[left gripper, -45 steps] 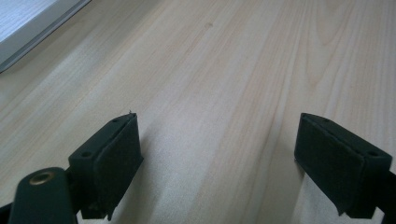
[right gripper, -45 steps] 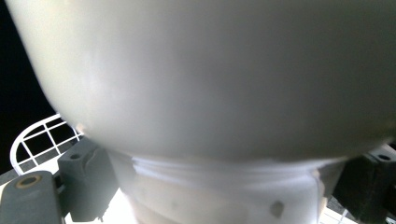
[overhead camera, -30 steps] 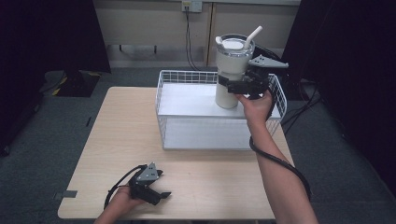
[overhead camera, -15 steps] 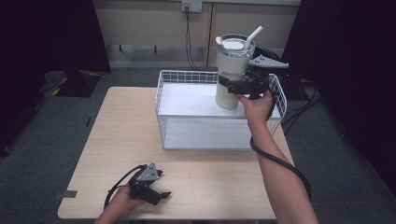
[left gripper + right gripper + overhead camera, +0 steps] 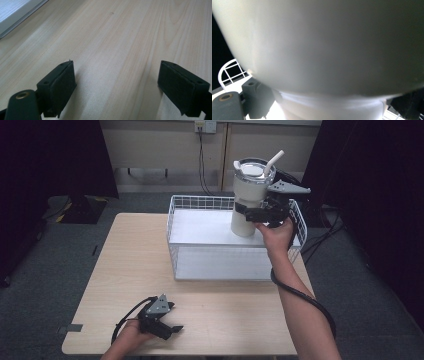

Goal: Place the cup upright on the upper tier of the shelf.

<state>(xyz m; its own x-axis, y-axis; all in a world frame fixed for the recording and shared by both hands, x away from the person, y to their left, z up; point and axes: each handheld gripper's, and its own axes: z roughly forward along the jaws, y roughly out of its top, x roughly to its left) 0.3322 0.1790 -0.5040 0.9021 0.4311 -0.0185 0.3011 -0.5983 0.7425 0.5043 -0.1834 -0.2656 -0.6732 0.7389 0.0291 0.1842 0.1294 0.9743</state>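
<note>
Nothing has changed vs. 1 s ago: cup [image 5: 248, 200] is kept gripped by right gripper [image 5: 257, 213] over basket [image 5: 175, 220], likely being placed. Left gripper [image 5: 167, 329] is rested at desk [image 5: 130, 255] front edge, jaws open, empty.

pale wood-grain table [image 5: 220, 315] — matt; white wire basket [image 5: 190, 204] at 12 o'clock, smooth white floor; cream tumbler [image 5: 246, 200] with a soft sheen, glossy lid; black jaw pads [image 5: 62, 85] — matt, faintly textured.

Even overhead light falls on the worktop [image 5: 130, 270] at the centre of the high view, while the frame's left and right edges sink into black. The left tool view is sharp, with soft shadows under its jaws. The right tool view is blurred: the cup [image 5: 324, 45] sits too close, dim above, glaring white at lower centre.
</note>
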